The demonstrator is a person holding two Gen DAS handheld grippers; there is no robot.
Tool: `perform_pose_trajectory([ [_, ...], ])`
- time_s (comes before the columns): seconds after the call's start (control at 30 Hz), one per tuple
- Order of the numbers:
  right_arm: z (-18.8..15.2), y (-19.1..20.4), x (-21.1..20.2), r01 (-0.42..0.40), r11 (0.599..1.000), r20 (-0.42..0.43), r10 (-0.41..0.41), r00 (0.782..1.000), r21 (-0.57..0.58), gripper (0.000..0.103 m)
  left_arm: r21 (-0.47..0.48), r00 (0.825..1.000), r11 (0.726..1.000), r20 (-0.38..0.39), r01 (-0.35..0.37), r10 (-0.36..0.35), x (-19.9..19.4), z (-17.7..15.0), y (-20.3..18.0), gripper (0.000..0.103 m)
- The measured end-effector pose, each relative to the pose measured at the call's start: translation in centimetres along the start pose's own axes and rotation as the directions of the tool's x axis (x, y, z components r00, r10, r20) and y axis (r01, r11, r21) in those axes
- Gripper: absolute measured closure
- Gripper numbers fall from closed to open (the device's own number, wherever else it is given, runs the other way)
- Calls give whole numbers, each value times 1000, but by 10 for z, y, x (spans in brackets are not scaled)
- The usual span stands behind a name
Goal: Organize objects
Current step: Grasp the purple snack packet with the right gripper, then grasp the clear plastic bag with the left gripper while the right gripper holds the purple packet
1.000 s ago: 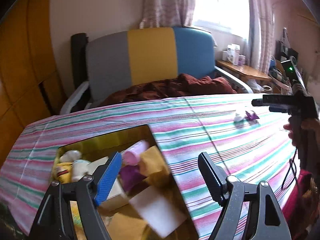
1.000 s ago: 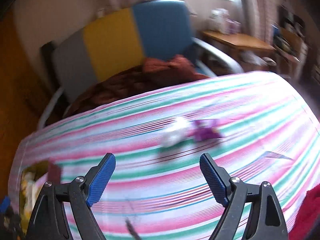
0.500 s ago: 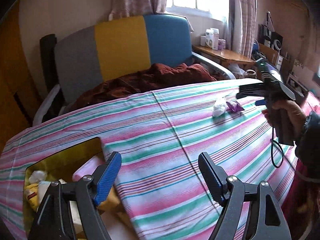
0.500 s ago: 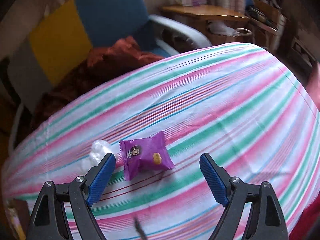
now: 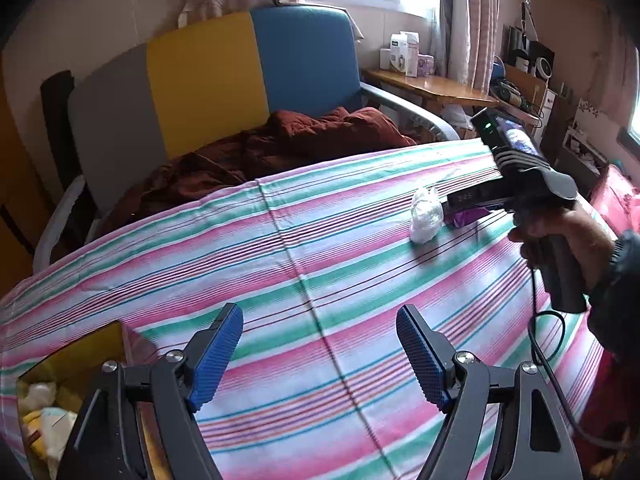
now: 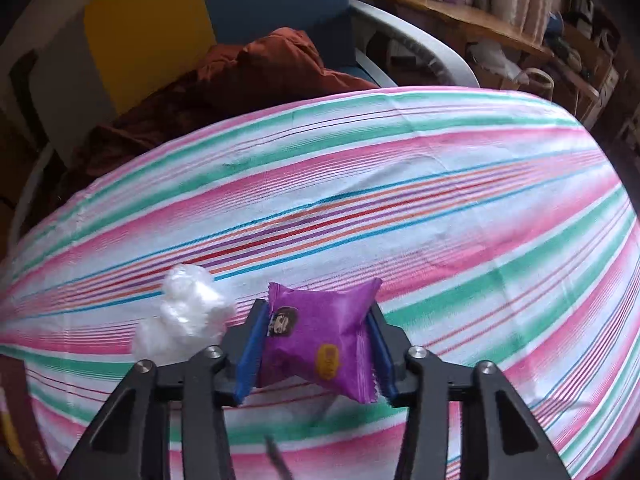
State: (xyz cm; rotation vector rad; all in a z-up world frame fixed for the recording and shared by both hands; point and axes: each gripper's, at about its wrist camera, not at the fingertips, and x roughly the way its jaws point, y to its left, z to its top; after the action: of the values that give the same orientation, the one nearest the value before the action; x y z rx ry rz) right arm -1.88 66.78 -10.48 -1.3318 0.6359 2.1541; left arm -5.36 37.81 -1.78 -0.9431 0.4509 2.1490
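Striped-cloth table (image 5: 304,248): broad bare surface ahead of the left claw (image 5: 320,354). Obstructions: crumpled white plastic wad (image 6: 182,314) just beside the right claw (image 6: 316,346), possibly touching it; yellow open box (image 5: 68,356) at near-left corner.

I see a table under a striped cloth (image 5: 320,264) with pink, green and white lines. A white crumpled bag (image 5: 426,221) lies on the cloth. Just beside it is a purple snack packet (image 6: 320,338). At the near left corner sits a yellow box (image 5: 80,346) with small soft things inside it.
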Motion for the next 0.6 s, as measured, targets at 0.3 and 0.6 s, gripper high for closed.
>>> perform_pose_trajectory([
  [0.3,-3,-22,-19,19,998,-6,-18,1000,63,56,35,998,997,-23,62,-61,54,30,-29,24],
  [0.6,-6,-43,-13,47,989,-67,-38,997,140,56,129,986,978,-51,163,-157,115,68,-70,31],
])
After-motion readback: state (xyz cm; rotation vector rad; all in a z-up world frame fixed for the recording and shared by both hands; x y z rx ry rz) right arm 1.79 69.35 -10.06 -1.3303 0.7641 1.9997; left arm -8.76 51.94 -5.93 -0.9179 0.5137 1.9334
